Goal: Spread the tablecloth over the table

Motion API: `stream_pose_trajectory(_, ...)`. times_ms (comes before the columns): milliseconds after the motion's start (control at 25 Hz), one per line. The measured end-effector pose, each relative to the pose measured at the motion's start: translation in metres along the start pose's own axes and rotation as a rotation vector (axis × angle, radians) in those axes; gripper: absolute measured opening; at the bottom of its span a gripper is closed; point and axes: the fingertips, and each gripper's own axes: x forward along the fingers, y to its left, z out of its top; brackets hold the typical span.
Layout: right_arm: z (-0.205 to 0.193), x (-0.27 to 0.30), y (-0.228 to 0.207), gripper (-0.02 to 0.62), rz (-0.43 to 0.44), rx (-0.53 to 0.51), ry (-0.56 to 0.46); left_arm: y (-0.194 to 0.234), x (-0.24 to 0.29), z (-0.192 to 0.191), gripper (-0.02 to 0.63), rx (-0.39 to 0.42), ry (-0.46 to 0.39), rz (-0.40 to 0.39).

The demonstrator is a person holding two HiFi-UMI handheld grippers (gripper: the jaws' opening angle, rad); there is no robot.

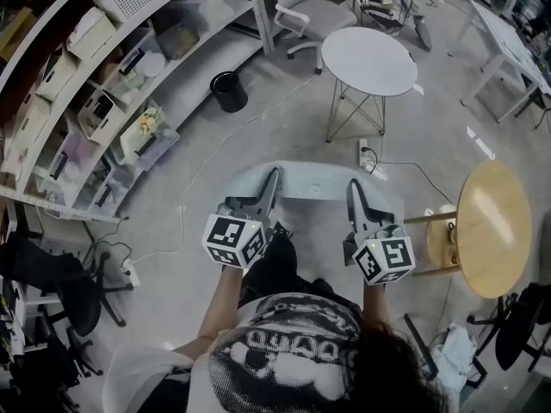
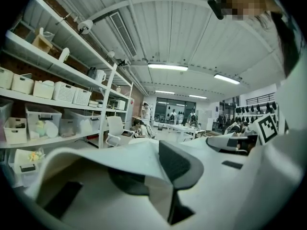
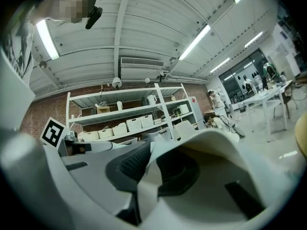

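Note:
A pale grey tablecloth [image 1: 312, 182] hangs stretched between my two grippers, in front of me and above the floor. My left gripper [image 1: 274, 181] is shut on its left edge. In the left gripper view a fold of the cloth [image 2: 158, 194] is pinched against the dark ribbed pad [image 2: 181, 164]. My right gripper [image 1: 354, 193] is shut on the right edge, and in the right gripper view a strip of cloth [image 3: 146, 193] runs down between the pads [image 3: 130, 166]. A round white table [image 1: 368, 60] on thin metal legs stands farther ahead, apart from the cloth.
Long white shelves [image 1: 112, 84] with bins and boxes run along the left. A black bin [image 1: 228, 90] and an office chair [image 1: 314, 11] stand ahead. A power strip with cables [image 1: 366, 155] lies on the floor. A round wooden table [image 1: 493, 228] is at my right.

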Motion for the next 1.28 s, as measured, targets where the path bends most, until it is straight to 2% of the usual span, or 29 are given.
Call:
stream_pose_trajectory(280, -0.005, 0.099, -0.001, 0.041, -0.051, 0.042, 0.042, 0.087, 0.06, 0.012, 0.063, 0.002, 0.034, -0.045)
stream_pose_trajectory(720, 0.005, 0.207, -0.007, 0.041, -0.104, 0.069, 0.025, 0.175, 0.13, 0.04, 0.063, 0.002, 0.026, -0.123)
stream_pose_trajectory(1080, 0.017, 0.231, -0.015, 0.041, -0.162, 0.05, -0.004, 0.191, 0.16, 0.054, 0.064, 0.007, 0.011, -0.187)
stream_pose_trajectory(1280, 0.027, 0.225, -0.032, 0.041, -0.201, 0.038, -0.008, 0.177, 0.178, 0.057, 0.064, -0.005, 0.021, -0.228)
